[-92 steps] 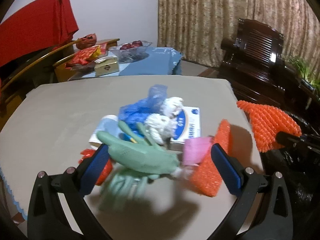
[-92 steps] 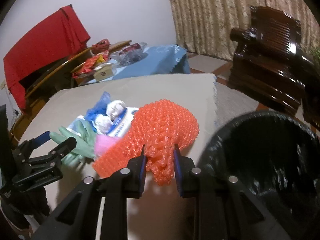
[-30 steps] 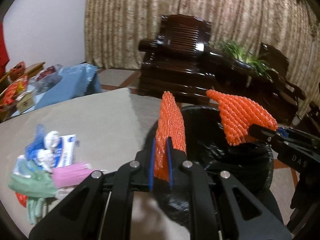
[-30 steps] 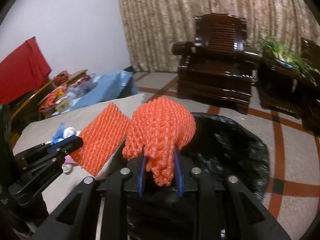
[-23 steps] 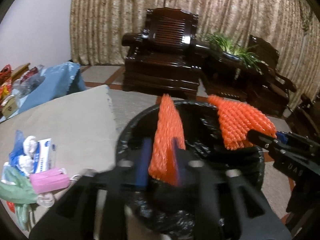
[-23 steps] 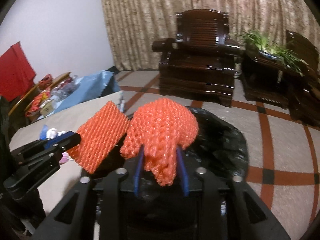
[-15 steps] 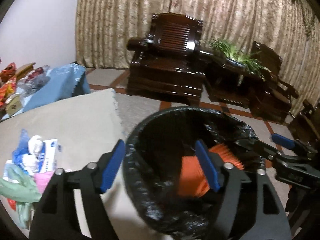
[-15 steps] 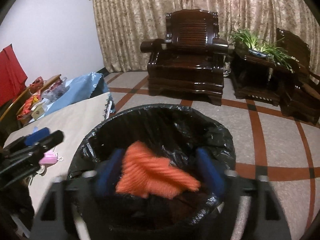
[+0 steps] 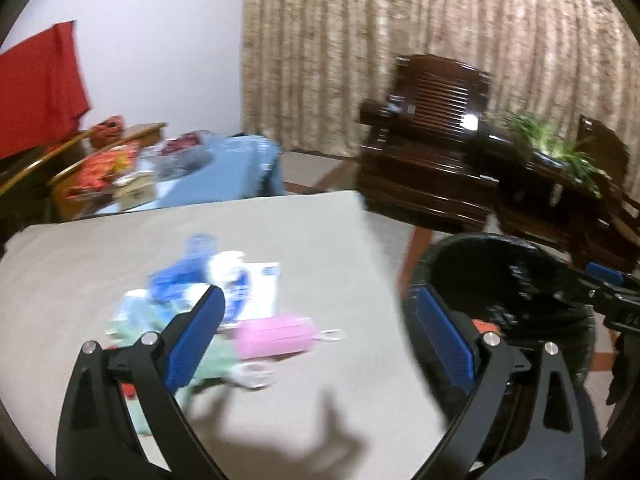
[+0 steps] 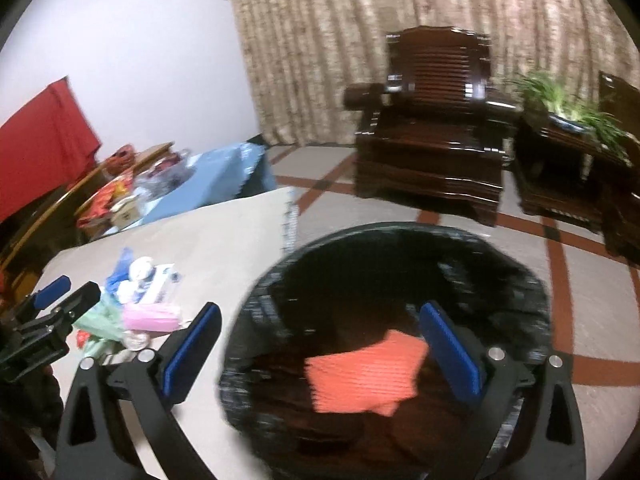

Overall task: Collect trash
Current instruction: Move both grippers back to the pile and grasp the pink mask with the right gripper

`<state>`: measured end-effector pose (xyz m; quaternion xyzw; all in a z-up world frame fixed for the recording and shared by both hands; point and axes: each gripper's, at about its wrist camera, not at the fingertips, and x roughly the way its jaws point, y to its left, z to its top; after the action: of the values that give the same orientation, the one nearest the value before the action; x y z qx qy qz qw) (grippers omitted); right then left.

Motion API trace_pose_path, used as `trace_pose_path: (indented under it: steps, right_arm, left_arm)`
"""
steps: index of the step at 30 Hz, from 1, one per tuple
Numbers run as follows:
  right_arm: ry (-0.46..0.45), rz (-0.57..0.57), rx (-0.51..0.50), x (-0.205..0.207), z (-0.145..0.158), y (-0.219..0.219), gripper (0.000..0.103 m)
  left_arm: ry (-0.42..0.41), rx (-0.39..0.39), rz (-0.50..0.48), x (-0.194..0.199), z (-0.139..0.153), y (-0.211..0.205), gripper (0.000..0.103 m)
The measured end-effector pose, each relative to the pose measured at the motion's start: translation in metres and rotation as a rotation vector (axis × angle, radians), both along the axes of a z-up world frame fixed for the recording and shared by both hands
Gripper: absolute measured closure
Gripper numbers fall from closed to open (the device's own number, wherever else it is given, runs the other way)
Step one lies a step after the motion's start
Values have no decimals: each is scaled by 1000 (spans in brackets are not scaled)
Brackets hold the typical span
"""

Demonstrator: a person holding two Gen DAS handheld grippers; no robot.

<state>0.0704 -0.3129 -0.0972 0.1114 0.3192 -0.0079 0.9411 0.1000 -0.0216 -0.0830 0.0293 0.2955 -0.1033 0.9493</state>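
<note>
hovering empty with jaws still spreading, the left gripper (image 9: 320, 332) faced the pink mask (image 9: 274, 334) ahead; the right gripper (image 10: 320, 340) gaped empty above the bin (image 10: 520, 280). next, judged: clamp that mask.

The pile of trash (image 9: 208, 304) on the table (image 9: 304, 240) is too blurry to tell apart, the left gripper's finger (image 9: 192, 332) hides part of it, and the black bin's (image 10: 384, 240) bottom edge is cut off.
</note>
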Motion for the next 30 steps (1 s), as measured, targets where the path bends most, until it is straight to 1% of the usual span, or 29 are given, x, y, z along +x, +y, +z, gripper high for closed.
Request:
trace_pose_path:
  steps: [3,7,10,13,18,21,25,30]
  right_arm:
    - [1,74,-2,11,-1,29,6]
    - [-4,176,-15,28,-2,70,6]
    - [-4,245,-25,40,-5,97,6]
    - [-9,306,-31,51,-10,124,6]
    - [2,386,-45,71,-21,161,6]
    - [14,427,-59,82,-35,179,6]
    - [64,445,-67,102,-58,193,7]
    - [103,458,-81,122,-78,204,9]
  left_arm:
    - [-12,24,80,-5,-1,33,9]
    - [4,48,175,-9,-7,74,9]
    - [23,57,235,-10,-13,101,9]
    - [29,63,273,-10,-20,120,9]
    - [34,67,309,-8,-30,140,9]
    - [45,61,319,-2,-36,149,9]
    - [62,62,321,2,-43,152,9]
    - [75,60,317,9,-52,153,10]
